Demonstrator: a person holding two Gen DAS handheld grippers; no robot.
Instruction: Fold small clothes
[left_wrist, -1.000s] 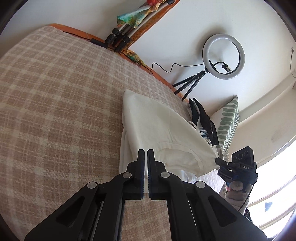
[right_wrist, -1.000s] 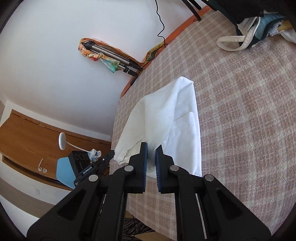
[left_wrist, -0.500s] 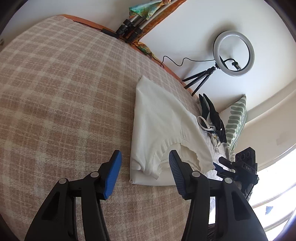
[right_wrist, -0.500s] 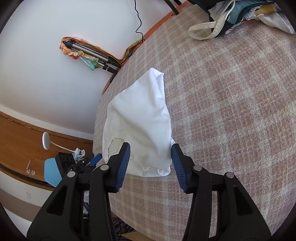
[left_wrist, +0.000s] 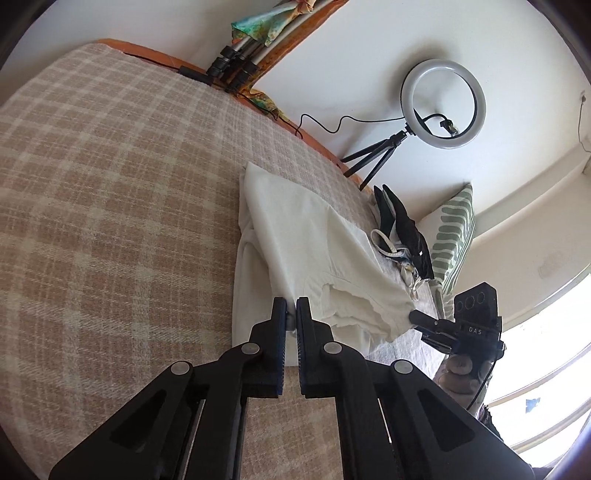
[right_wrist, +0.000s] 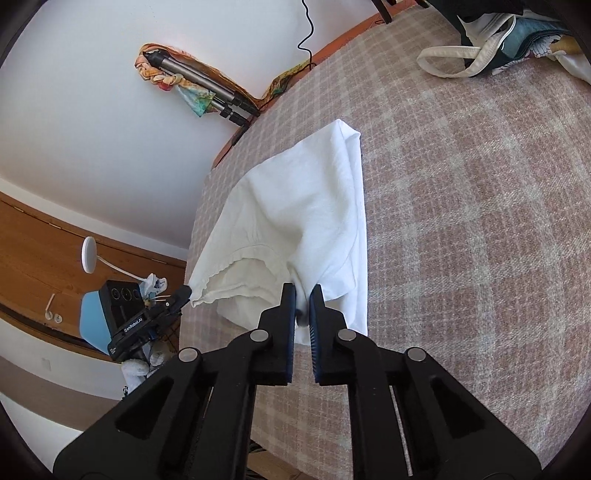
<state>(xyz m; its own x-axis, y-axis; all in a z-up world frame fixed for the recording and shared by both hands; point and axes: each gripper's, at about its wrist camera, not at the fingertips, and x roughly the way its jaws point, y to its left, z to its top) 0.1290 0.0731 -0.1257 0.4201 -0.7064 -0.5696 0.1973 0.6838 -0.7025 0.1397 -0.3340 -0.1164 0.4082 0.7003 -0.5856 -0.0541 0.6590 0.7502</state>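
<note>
A white folded garment (left_wrist: 306, 236) lies on the plaid bed cover (left_wrist: 110, 184), its near hem raised off the cover. My left gripper (left_wrist: 291, 314) is shut on the garment's near edge, with cloth pinched between the pads. In the right wrist view the same garment (right_wrist: 306, 192) runs away from my right gripper (right_wrist: 303, 299), whose jaws are closing with a bunch of white cloth pressed between them. Each view shows the other gripper at the opposite hem corner: the right one (left_wrist: 412, 316) and the left one (right_wrist: 188, 292).
A ring light on a small tripod (left_wrist: 443, 103) stands at the wall. A pile of dark and white clothes (left_wrist: 402, 232) and a striped pillow (left_wrist: 454, 229) lie beyond the garment. A folded tripod (right_wrist: 207, 85) leans on the wall. The bed's edge (right_wrist: 192, 258) is close on the left.
Half a second ago both grippers stood open above the flat-lying garment. Both have now shut on its near edge again, and the hem is raised.
</note>
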